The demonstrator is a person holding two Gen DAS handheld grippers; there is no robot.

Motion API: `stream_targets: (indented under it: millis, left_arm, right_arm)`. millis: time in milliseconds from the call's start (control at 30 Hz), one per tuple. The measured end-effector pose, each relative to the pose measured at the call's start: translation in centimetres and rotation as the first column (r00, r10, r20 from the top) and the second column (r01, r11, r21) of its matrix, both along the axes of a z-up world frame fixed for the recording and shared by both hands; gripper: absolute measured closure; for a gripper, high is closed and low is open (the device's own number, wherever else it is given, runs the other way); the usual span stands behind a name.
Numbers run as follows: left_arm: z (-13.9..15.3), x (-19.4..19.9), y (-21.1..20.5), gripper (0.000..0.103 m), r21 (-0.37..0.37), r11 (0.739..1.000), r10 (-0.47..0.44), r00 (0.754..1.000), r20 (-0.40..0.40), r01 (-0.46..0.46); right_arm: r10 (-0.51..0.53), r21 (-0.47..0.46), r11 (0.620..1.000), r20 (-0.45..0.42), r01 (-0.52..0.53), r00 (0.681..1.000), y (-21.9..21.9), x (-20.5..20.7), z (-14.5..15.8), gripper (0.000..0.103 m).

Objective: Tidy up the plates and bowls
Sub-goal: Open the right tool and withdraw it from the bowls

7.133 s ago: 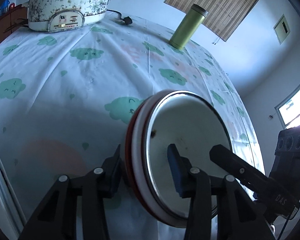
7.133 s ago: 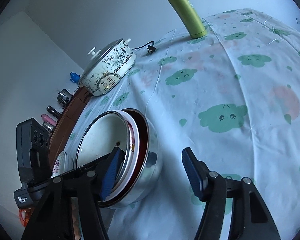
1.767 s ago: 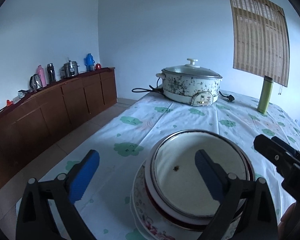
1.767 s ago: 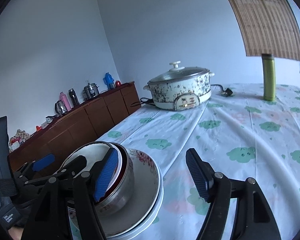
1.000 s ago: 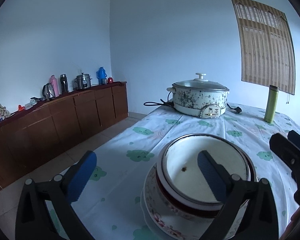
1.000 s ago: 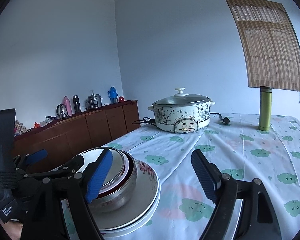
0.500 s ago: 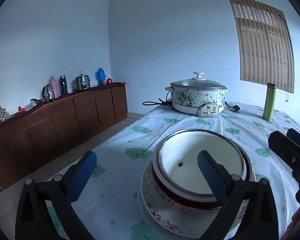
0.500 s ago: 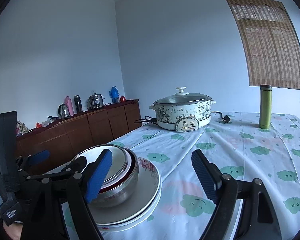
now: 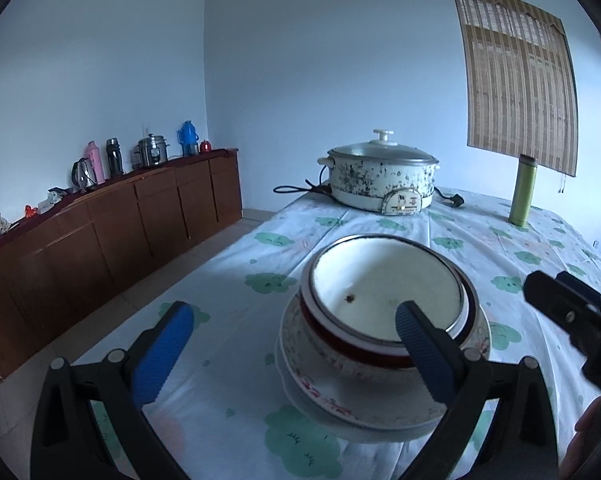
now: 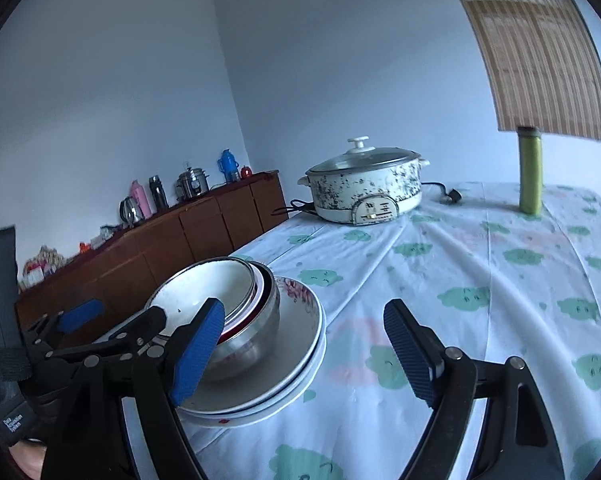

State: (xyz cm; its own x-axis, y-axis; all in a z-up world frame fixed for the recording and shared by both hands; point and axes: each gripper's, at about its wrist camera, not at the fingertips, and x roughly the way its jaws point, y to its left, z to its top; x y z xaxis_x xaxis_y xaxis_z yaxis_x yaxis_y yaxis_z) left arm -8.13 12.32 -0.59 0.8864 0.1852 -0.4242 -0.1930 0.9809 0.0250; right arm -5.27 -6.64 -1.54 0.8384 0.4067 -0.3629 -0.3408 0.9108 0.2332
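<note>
White enamel bowl (image 9: 384,288): centre of the left wrist frame, nested in a red-rimmed bowl (image 9: 356,350) on floral plates (image 9: 340,396).
Stack: on the cloud-print surface (image 9: 452,240); lower left of the right wrist frame.
Left gripper (image 9: 288,350): spread wide, holding nothing.
Right gripper (image 10: 300,350): spread wide, holding nothing.
Speckled cooker (image 9: 380,178): upper centre, far end.
Green flask (image 9: 522,190): upright, right of cooker.
</note>
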Motion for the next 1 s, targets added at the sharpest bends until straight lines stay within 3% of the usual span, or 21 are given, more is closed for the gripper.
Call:
stream_targets:
  millis: [133, 400, 733, 867, 1000]
  left_arm:
    - [0.3, -1.0, 0.5, 0.000, -0.013, 1.000, -0.001, 1.000, 0.013, 0.001]
    - [0.4, -3.5, 1.3, 0.000, -0.028, 1.000, -0.010, 1.000, 0.026, 0.010]
    - [1.1, -6.2, 2.4, 0.000, -0.041, 0.999, -0.011, 0.999, 0.048, 0.013]
    - [0.9, -6.8, 2.6, 0.000, -0.047, 0.999, -0.015, 0.999, 0.049, 0.017]
    - [0.8, -7.3, 2.7, 0.000, -0.042, 0.999, -0.012, 0.999, 0.049, 0.014]
  right_arm:
    - [-0.005, 0.032, 0.999, -0.002, 0.005, 1.000, -0.5, -1.6, 0.4, 0.019]
    - [-0.036, 0.002, 0.999, 0.049, 0.036, 0.998, 1.8, -6.5, 1.7, 0.019]
    - [-0.077, -0.003, 0.997, 0.191, 0.079, 0.978, 3.8, -11.5, 3.3, 0.019]
    - [-0.119, 0.024, 0.993, 0.234, 0.116, 0.965, 3.8, -13.1, 3.5, 0.011]
    - [-0.122, 0.050, 0.992, 0.243, 0.113, 0.962, 3.8, -14.0, 3.5, 0.011]
